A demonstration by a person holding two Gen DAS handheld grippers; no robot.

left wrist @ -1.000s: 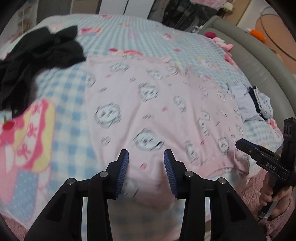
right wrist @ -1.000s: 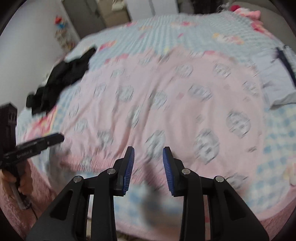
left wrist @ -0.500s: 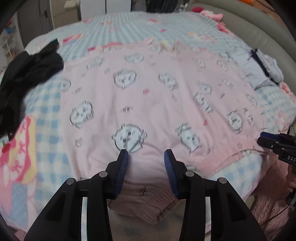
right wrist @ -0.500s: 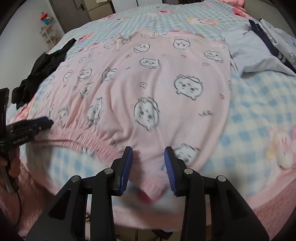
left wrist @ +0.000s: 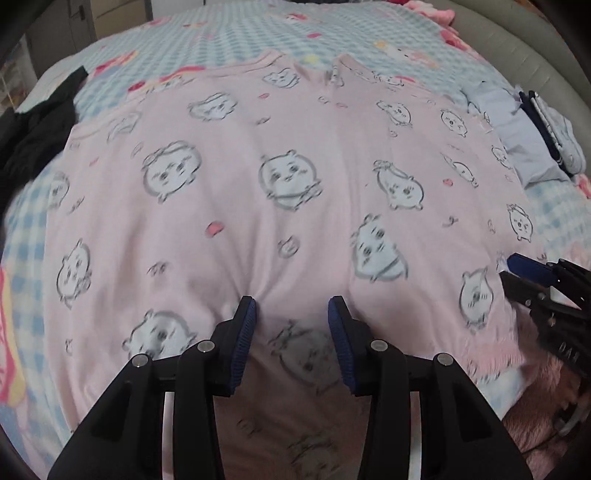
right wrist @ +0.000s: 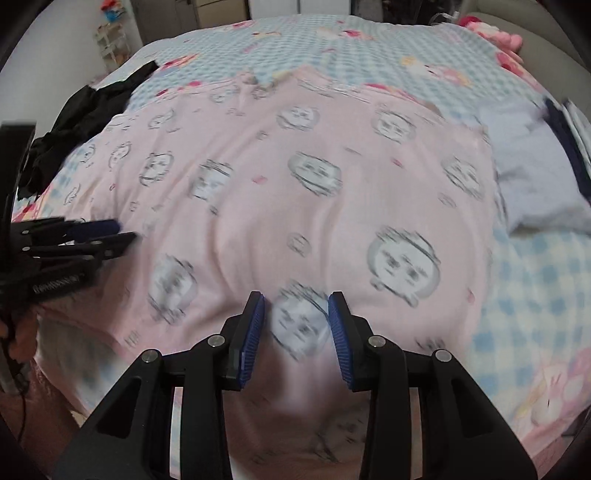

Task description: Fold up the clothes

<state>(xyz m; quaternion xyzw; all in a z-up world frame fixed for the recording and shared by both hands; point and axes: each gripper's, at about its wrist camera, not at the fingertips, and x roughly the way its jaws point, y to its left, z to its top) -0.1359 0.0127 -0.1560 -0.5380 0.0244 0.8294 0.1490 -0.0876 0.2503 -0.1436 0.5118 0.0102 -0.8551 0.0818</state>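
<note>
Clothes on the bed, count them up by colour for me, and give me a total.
Pink: 1, the cartoon-print garment spread flat.
Black: 1, the crumpled garment by the far left edge.
Pale blue-grey: 1, the folded pile with a dark navy trim, on the right; whether it holds more than one piece cannot be told.
Total: 3

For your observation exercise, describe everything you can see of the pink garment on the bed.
The pink garment is soft, fleecy-looking cloth printed with grey-and-white cartoon faces and small pink marks. It lies spread flat on the checked bedspread, its near gathered edge hanging over the bed's side. Both the left hand-held gripper and right hand-held gripper are open at its near edge. A black garment lies beside it.
</note>
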